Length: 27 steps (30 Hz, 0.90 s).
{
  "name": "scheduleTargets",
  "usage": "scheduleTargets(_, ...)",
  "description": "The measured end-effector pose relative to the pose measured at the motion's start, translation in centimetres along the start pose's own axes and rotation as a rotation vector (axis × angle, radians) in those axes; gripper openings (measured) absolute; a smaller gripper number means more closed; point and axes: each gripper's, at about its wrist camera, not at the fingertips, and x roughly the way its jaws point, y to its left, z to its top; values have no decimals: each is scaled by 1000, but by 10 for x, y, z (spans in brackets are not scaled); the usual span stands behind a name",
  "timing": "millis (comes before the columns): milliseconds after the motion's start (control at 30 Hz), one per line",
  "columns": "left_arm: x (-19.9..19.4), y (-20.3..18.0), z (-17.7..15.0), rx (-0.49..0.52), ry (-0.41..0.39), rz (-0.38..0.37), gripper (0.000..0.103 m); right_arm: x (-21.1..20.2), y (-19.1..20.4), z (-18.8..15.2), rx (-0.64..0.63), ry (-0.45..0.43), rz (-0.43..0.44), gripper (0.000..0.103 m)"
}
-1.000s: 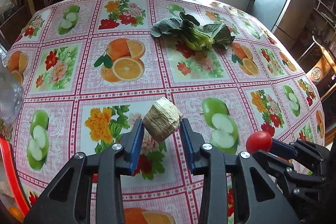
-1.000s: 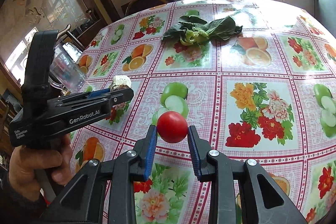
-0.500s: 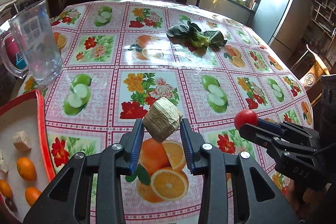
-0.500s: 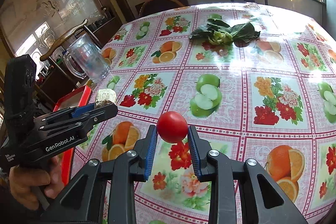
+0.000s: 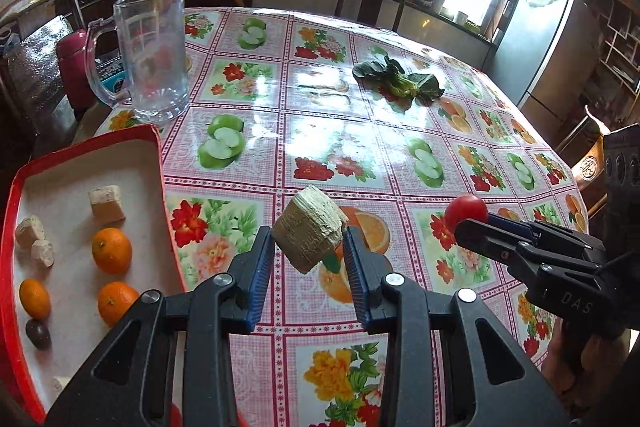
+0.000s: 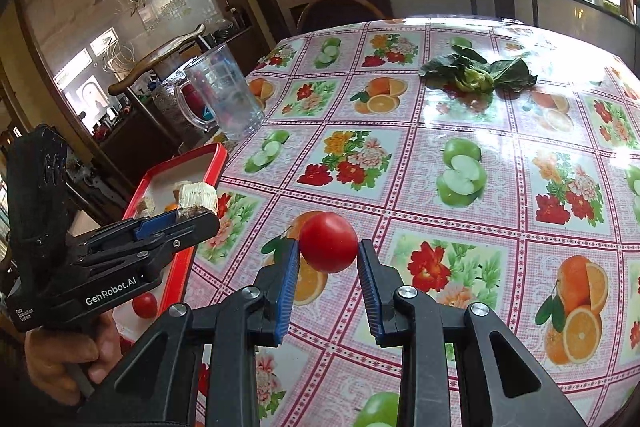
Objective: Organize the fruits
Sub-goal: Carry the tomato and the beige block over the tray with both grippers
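Four oranges [image 5: 111, 250], two tomatoes [image 6: 328, 242]

Two wrist fisheyes, angled down along their claws, close above (shared) table [image 5: 360, 131], facing windows

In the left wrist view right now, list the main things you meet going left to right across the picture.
Red tray → glass mug → pale chunk in the left gripper → leafy greens → tomato in the right gripper.

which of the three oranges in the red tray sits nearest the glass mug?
The largest orange, beside the pale chunk. The other two lie nearer the camera in the red tray, farther from the glass mug.
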Motion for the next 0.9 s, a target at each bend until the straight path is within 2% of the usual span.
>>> scheduleTargets(900,-71,60,-54,-84,-59,71,33,15,99,-33,-142,50,122,30)
